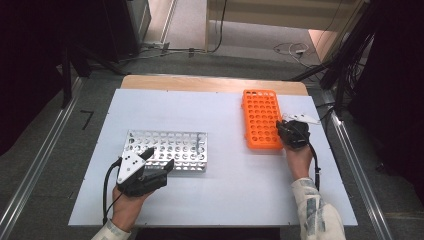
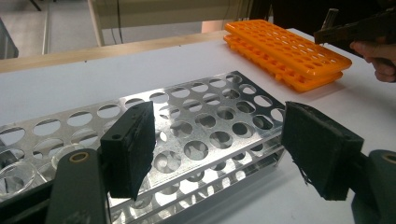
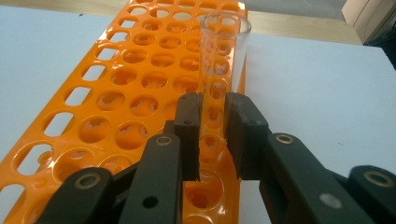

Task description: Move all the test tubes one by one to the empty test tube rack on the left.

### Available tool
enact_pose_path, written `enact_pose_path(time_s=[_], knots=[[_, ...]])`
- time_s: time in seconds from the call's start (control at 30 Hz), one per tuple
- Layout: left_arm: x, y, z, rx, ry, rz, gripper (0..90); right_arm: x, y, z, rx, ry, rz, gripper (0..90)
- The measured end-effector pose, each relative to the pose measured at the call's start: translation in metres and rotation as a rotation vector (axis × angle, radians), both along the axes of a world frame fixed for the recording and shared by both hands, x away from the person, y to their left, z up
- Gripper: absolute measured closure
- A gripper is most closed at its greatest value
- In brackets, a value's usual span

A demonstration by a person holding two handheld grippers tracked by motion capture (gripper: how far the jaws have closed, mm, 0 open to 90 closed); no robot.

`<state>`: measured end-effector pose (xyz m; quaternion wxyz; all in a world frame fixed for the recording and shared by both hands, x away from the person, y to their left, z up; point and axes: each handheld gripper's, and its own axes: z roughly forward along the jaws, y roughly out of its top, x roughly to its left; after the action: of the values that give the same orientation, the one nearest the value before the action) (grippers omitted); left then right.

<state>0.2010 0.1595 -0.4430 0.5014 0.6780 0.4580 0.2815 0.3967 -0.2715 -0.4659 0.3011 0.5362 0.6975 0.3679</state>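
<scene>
From the high view: a white table [image 1: 215, 200] with an orange rack [image 1: 262, 119] lying flat toward the far right. Well off to the left of the orange rack, a silver metal rack [image 1: 167, 150]. Just at the near right corner of the orange rack, the right gripper [image 1: 289, 131], held in a hand. Far to the left of the orange rack, at the near edge of the metal rack, the left gripper [image 1: 159, 161], held in the other hand.

From the left gripper view: jaws of the left gripper [image 2: 219, 149] spread wide, nothing between them. Metal rack [image 2: 187, 135] right in front of the jaws, full of round holes. Something clear and round (maybe a glass tube, hard to tell) in a hole at the near left end of that rack. Orange rack [image 2: 285, 51] far behind, with the other hand beside it. Probably waiting wide open so a tube can fit in for the next grab.

From the right gripper view: right gripper [image 3: 213, 135] closed snug on a clear glass tube [image 3: 223, 51]. Tube standing upright, open end up, right over the near end of the orange rack [image 3: 116, 93]. Held straight up and down most likely so the bottom can slide into a hole (or come out of one, cannot tell which). Gripped low on the tube, so the top stays free.
</scene>
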Motion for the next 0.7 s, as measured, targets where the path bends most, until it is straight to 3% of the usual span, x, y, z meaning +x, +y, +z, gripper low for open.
enact_pose_path(time_s=[0.17, 0.47, 0.57, 0.7], knots=[[0.0, 0.0, 0.0, -0.003, 0.0, 0.001, 26.1, -0.003, -0.003, 0.008, 0.018, -0.025, -0.001, 72.9], [0.0, 0.001, 0.0, -0.003, 0.008, -0.002, 24.5, -0.018, -0.003, 0.034, 0.003, -0.109, 0.007, 73.2], [0.001, 0.001, -0.001, -0.007, 0.013, 0.001, 23.4, -0.025, -0.004, 0.041, 0.019, -0.111, 0.02, 73.2], [0.002, 0.0, -0.002, -0.002, 0.026, -0.006, 21.9, -0.037, -0.001, 0.05, 0.038, -0.1, 0.081, 73.3]])
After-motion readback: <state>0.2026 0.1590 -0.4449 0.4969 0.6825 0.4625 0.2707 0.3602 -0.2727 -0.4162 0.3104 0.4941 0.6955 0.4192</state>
